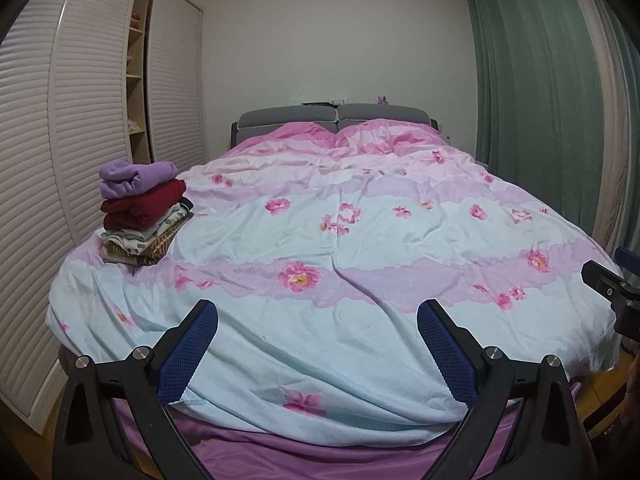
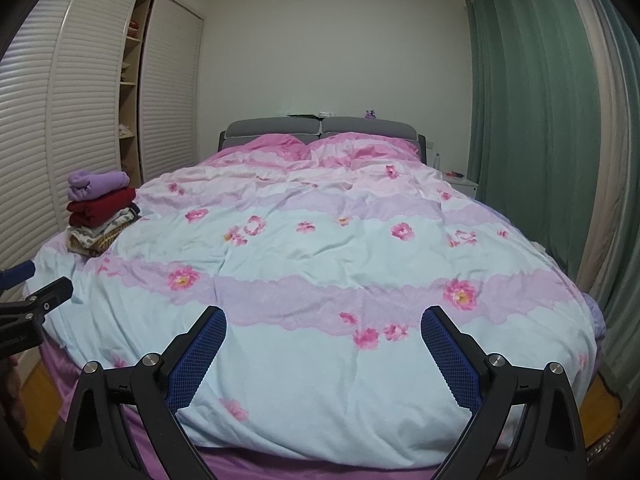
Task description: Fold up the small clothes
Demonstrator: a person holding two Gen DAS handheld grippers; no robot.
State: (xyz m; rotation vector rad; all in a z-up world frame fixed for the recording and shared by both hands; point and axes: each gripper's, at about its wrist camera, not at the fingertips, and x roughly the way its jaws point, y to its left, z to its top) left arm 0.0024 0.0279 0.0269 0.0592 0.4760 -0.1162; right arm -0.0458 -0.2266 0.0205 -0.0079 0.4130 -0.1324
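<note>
Pale blue-and-pink floral duvet covers the whole bed, grey headboard at the far end. White louvred wardrobe on the left, its open shelf column holding a few folded bits, too small to tell. Stack of folded clothes sits on the duvet's left edge, purple on top, red under it. My left gripper is spread wide, holding nothing; my right gripper likewise, both hanging above the bed's foot.

Soft, even indoor light with a cool cast; shadows are faint. Both views are sharp at centre. Fisheye distortion bends the edges, and the corners fall black.
</note>
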